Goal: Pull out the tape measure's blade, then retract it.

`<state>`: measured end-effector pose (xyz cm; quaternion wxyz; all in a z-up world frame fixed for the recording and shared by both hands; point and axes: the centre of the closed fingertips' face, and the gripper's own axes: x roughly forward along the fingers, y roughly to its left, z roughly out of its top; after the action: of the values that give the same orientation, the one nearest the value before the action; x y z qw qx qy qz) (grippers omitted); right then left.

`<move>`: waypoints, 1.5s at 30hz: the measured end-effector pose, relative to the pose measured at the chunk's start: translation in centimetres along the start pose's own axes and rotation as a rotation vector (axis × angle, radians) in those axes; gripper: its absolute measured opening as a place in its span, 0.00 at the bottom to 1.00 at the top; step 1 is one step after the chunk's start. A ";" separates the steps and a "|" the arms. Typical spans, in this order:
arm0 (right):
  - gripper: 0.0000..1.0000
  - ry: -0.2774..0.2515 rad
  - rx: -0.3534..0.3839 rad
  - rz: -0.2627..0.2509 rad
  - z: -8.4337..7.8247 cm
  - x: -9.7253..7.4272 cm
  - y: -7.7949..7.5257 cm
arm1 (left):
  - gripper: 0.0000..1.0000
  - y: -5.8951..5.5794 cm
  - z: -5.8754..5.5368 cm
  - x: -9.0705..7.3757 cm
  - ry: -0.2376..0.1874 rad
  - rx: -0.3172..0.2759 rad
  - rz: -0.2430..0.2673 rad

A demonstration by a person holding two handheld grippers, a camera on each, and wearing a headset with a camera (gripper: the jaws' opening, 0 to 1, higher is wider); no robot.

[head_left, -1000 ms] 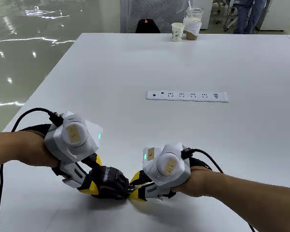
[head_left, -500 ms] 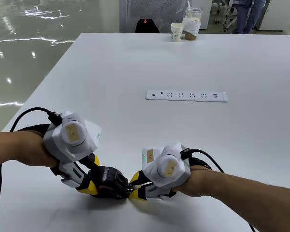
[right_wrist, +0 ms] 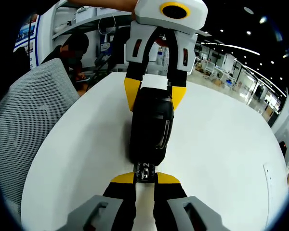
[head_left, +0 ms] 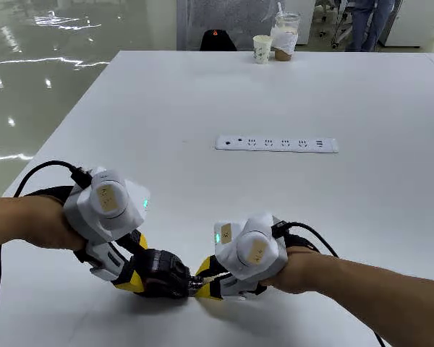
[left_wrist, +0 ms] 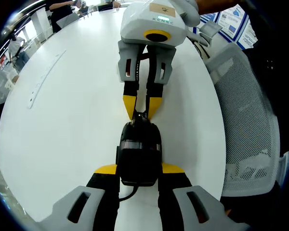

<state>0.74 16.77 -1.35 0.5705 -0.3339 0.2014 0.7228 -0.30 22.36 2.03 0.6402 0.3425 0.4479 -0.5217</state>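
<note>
A black tape measure (head_left: 161,272) rests on the white table (head_left: 275,94) near its front edge. My left gripper (left_wrist: 138,169) is shut on its body (left_wrist: 138,153), yellow pads on both sides. My right gripper (right_wrist: 145,179) faces it from the other side and is shut on the blade's end hook (right_wrist: 145,170) right at the case mouth (right_wrist: 151,130). In the head view the two grippers meet nose to nose, left gripper (head_left: 139,278) and right gripper (head_left: 205,284). Almost no blade is out of the case.
A white power strip (head_left: 277,143) lies mid-table. Two cups (head_left: 263,48) stand at the far edge. A grey mesh chair (right_wrist: 24,125) is beside the table. Black cables (head_left: 29,181) trail from both grippers. People sit and stand in the background.
</note>
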 end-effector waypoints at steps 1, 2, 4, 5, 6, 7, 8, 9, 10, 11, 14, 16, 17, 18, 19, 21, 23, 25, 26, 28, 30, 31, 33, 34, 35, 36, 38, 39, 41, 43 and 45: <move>0.09 0.001 0.000 0.000 -0.1 -0.1 0.0 | 0.24 -0.1 0.1 -0.2 0.001 0.000 -0.001; 0.09 0.002 0.000 0.000 -0.1 -0.1 0.0 | 0.24 -0.2 0.2 -0.2 0.002 0.000 -0.001; 0.09 0.004 -0.001 0.000 -0.2 -0.2 0.0 | 0.24 -0.2 0.2 -0.2 0.003 0.001 0.000; 0.09 0.005 0.001 0.001 -0.3 -0.3 0.0 | 0.24 -0.1 0.1 -0.2 0.004 0.000 -0.001; 0.09 0.007 0.002 0.002 -0.4 -0.4 0.1 | 0.24 0.0 0.1 -0.2 0.004 0.001 -0.001; 0.09 0.008 0.002 0.002 -0.4 -0.5 0.1 | 0.24 0.0 0.1 -0.2 0.004 0.001 -0.002; 0.09 0.009 0.003 0.003 -0.5 -0.5 0.1 | 0.24 0.0 0.1 -0.2 0.004 0.001 -0.002; 0.09 0.010 0.005 0.003 -0.6 -0.7 0.1 | 0.24 0.1 0.0 -0.3 0.004 0.000 -0.003; 0.09 0.011 0.006 0.003 -0.8 -0.8 0.1 | 0.24 0.1 0.1 -0.3 0.004 0.000 -0.003; 0.09 0.013 0.008 0.002 -0.9 -0.9 0.2 | 0.24 0.2 0.0 -0.3 0.003 -0.001 -0.004; 0.10 0.017 0.010 0.001 -1.2 -1.2 0.2 | 0.24 0.3 0.0 -0.3 0.001 -0.005 -0.006; 0.10 0.023 0.007 0.002 -1.5 -1.4 0.2 | 0.24 0.4 -0.1 -0.3 0.001 -0.007 -0.005; 0.10 0.025 0.006 0.002 -1.5 -1.5 0.2 | 0.24 0.5 -0.1 -0.3 0.001 -0.007 -0.005; 0.10 0.027 0.005 0.002 -1.7 -1.6 0.2 | 0.24 0.5 -0.1 -0.3 0.002 -0.008 -0.005; 0.10 0.028 0.006 0.003 -1.8 -1.7 0.3 | 0.24 0.5 -0.1 -0.3 0.002 -0.008 -0.004; 0.10 0.031 0.007 0.006 -2.0 -1.9 0.3 | 0.24 0.6 -0.2 -0.3 0.001 -0.008 -0.002; 0.10 0.036 0.007 0.005 -2.2 -2.1 0.4 | 0.24 0.6 -0.2 -0.2 0.000 -0.010 -0.002; 0.10 0.039 0.004 0.005 -2.3 -2.4 0.5 | 0.24 0.7 -0.2 -0.2 -0.001 -0.011 -0.003; 0.10 0.040 0.004 0.004 -2.5 -2.5 0.5 | 0.24 0.7 -0.2 -0.2 -0.001 -0.012 -0.004; 0.10 0.042 0.004 0.003 -2.6 -2.6 0.5 | 0.24 0.7 -0.2 -0.2 -0.001 -0.014 -0.005; 0.10 0.046 0.003 0.003 -2.8 -2.8 0.5 | 0.24 0.6 -0.2 -0.3 -0.001 -0.015 -0.006; 0.10 0.047 0.004 0.003 -2.9 -3.0 0.5 | 0.24 0.6 -0.2 -0.3 0.000 -0.015 -0.006; 0.10 0.048 0.004 0.002 -3.0 -3.2 0.6 | 0.24 0.6 -0.2 -0.3 0.000 -0.016 -0.006; 0.10 0.050 0.003 0.001 -3.1 -3.3 0.6 | 0.24 0.5 -0.2 -0.3 -0.001 -0.017 -0.007; 0.10 0.051 0.003 0.002 -3.2 -3.4 0.6 | 0.24 0.5 -0.2 -0.4 -0.001 -0.017 -0.007; 0.10 0.051 0.003 0.000 -3.3 -3.5 0.6 | 0.24 0.5 -0.2 -0.4 0.000 -0.017 -0.007; 0.10 0.051 0.006 -0.001 -3.4 -3.7 0.7 | 0.24 0.5 -0.2 -0.4 0.001 -0.017 -0.008; 0.10 0.051 0.007 -0.001 -3.5 -3.8 0.7 | 0.24 0.4 -0.1 -0.5 0.001 -0.016 -0.007; 0.10 0.053 0.011 -0.001 -3.7 -4.0 0.8 | 0.24 0.4 -0.1 -0.5 0.001 -0.016 -0.007; 0.10 0.054 0.012 -0.001 -3.9 -4.2 0.9 | 0.24 0.3 -0.1 -0.5 0.002 -0.016 -0.007; 0.10 0.055 0.014 -0.002 -4.1 -4.5 1.0 | 0.24 0.3 -0.1 -0.5 0.002 -0.017 -0.008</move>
<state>1.41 10.68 -1.10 0.5678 -0.3497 0.2216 0.7115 -0.02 22.68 2.46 0.6405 0.3359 0.4543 -0.5201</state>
